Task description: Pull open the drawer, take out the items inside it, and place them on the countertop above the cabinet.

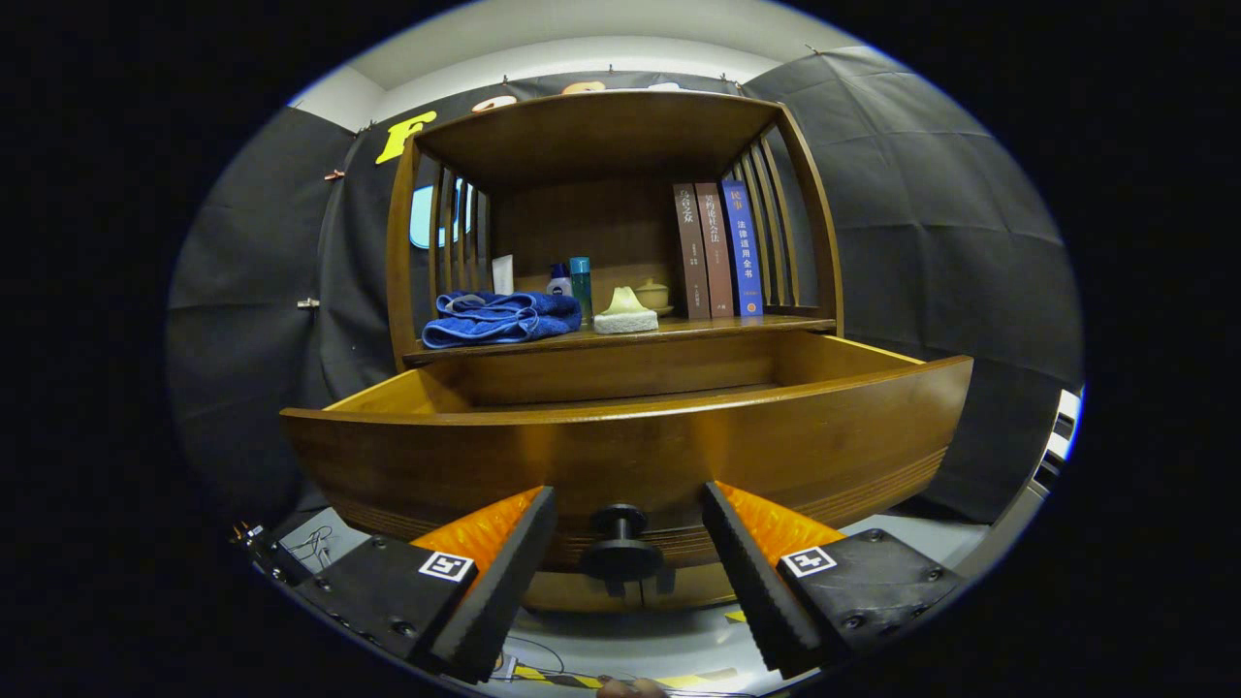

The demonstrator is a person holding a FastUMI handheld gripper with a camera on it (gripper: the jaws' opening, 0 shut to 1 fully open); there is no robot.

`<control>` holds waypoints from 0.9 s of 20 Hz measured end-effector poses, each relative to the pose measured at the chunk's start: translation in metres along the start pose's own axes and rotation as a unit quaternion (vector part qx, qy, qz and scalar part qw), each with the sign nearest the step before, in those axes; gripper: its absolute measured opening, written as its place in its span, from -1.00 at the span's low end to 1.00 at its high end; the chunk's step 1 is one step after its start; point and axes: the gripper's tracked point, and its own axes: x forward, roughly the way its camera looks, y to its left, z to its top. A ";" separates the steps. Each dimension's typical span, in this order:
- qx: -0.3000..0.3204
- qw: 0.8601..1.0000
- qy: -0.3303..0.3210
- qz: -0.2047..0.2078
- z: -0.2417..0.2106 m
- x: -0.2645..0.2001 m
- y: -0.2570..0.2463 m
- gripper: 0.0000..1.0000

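We have the drawer (620, 436) pulled out toward us, its curved front just beyond the fingertips and its open top above them; from this low angle its floor is hidden behind the front panel, so we cannot tell what lies inside. The round knob (620, 543) sits between the two fingers, untouched; the gripper (628, 523) is spread wide and holds nothing, with clear gaps to the knob on both sides. What the coming move turns on, as we judge it, is height: the contents lie ahead and above the fingers, behind the panel, so we would need to rise over the front edge and dip in (the drawer's long axis runs crosswise to the fingers). Beyond and higher still is the countertop (698, 332), already carrying a folded blue towel (499, 318), a few bottles (572, 279), a sponge (625, 312), a small lidded jar (652, 293) and three upright books (717, 250); the free stretch looks narrow.
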 end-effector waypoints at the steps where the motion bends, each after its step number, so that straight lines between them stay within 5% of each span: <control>1: 0.001 1.000 0.002 0.001 0.002 0.006 0.000 0.98; 18: 0.005 1.000 -0.010 0.005 0.023 0.125 0.002 0.99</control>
